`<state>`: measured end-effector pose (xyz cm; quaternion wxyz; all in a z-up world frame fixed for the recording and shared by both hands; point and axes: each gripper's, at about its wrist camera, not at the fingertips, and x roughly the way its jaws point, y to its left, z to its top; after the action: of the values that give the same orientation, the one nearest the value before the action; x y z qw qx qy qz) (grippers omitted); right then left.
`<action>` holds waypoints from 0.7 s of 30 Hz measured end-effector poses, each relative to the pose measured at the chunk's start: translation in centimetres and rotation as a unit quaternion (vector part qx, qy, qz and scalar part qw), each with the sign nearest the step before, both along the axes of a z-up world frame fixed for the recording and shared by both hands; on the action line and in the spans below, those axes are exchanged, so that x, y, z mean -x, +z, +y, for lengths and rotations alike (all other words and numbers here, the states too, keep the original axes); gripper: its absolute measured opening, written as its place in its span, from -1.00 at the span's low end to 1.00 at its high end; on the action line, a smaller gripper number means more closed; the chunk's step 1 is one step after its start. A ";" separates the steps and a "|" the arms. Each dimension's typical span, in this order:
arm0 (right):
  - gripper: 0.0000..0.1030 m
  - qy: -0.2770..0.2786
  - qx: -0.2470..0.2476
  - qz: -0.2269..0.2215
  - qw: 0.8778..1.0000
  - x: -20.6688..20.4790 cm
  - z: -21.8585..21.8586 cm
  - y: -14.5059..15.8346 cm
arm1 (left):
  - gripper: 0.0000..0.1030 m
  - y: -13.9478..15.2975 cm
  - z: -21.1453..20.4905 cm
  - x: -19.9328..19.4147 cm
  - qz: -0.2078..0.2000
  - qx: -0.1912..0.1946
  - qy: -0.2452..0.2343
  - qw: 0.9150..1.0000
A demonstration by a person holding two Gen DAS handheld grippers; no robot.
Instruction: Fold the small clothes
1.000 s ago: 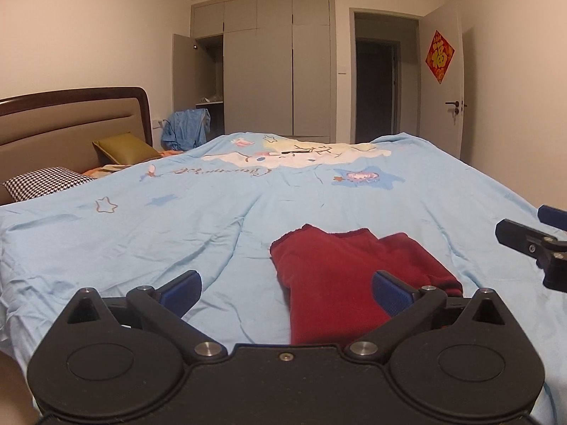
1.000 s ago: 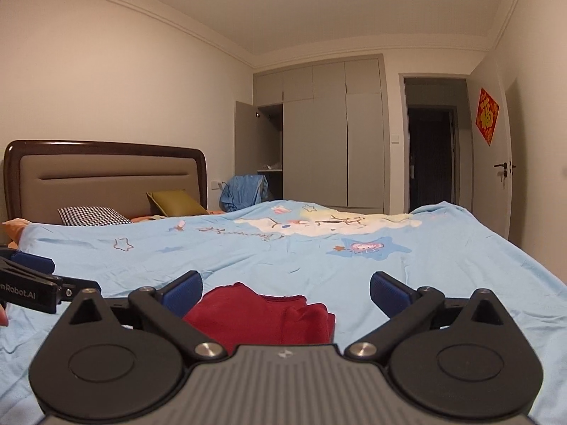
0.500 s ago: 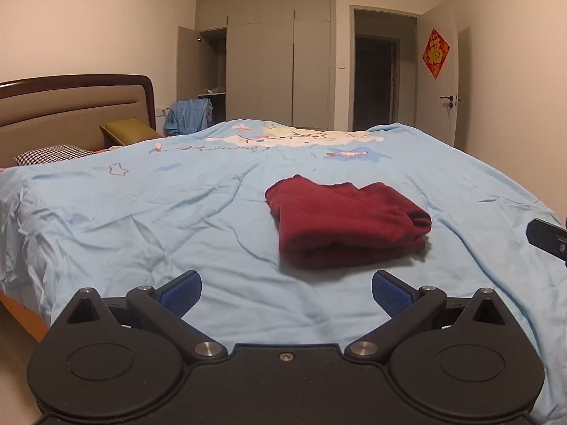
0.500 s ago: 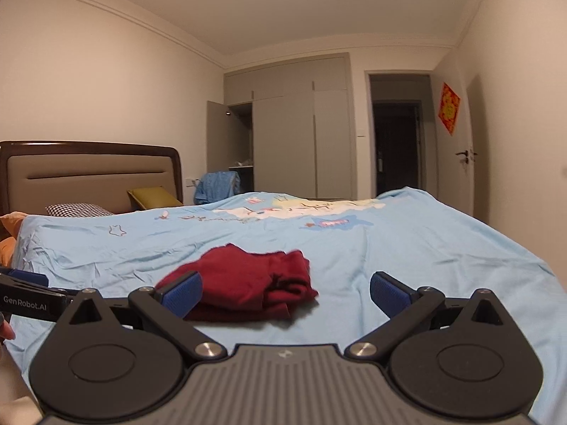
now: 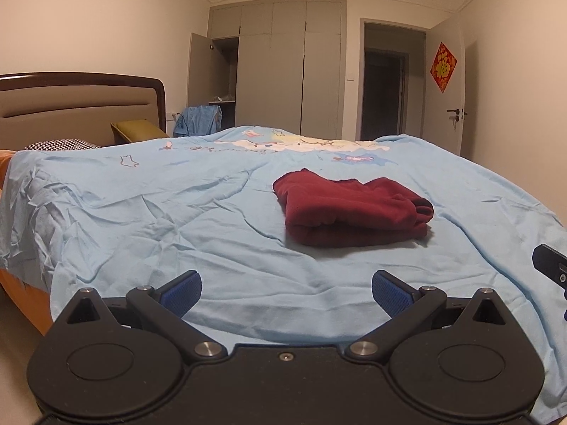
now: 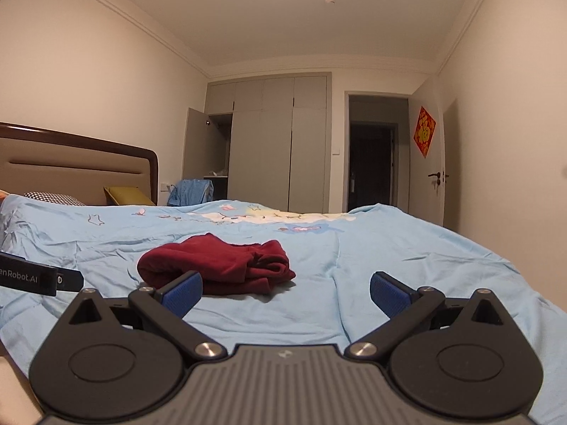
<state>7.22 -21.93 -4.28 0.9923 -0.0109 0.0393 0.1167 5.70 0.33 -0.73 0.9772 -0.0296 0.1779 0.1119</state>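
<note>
A dark red garment (image 5: 351, 209) (image 6: 219, 265) lies folded in a thick bundle on the light blue bedspread (image 5: 177, 219) (image 6: 389, 248). My left gripper (image 5: 286, 292) is open and empty, held back near the bed's front edge, well short of the garment. My right gripper (image 6: 286, 290) is also open with nothing between its blue pads, low over the bedspread, the garment just beyond its left fingertip (image 6: 182, 288). The right gripper's finger (image 5: 549, 265) shows at the right edge of the left wrist view; the left gripper's finger (image 6: 39, 276) shows at the left edge of the right wrist view.
A padded headboard (image 5: 71, 106) with pillows (image 5: 138, 131) is at the left. A grey wardrobe (image 5: 283, 71) with one open door, a blue garment (image 5: 196, 120) hanging beside it, a dark doorway (image 5: 384, 95) and a white door (image 5: 446, 88) stand beyond the bed.
Both grippers have drawn back from the red garment toward the front edge of the bed and tilted up; the garment stays folded where it lay.
</note>
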 end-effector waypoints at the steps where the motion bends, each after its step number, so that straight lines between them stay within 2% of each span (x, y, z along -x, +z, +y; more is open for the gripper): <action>1: 1.00 0.000 0.000 0.003 1.000 -0.1 0.0 -0.1 | 0.99 -0.1 0.0 -0.1 0.004 0.000 -0.001 1.000; 21: 1.00 -0.007 -0.007 0.015 1.000 -0.3 -0.4 -0.5 | 0.99 -0.5 0.1 -0.3 0.013 0.000 -0.002 1.000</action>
<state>7.55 -22.29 -4.81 0.9924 -0.0023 0.0536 0.1107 5.97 0.41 -1.21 0.9750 -0.0279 0.1904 0.1106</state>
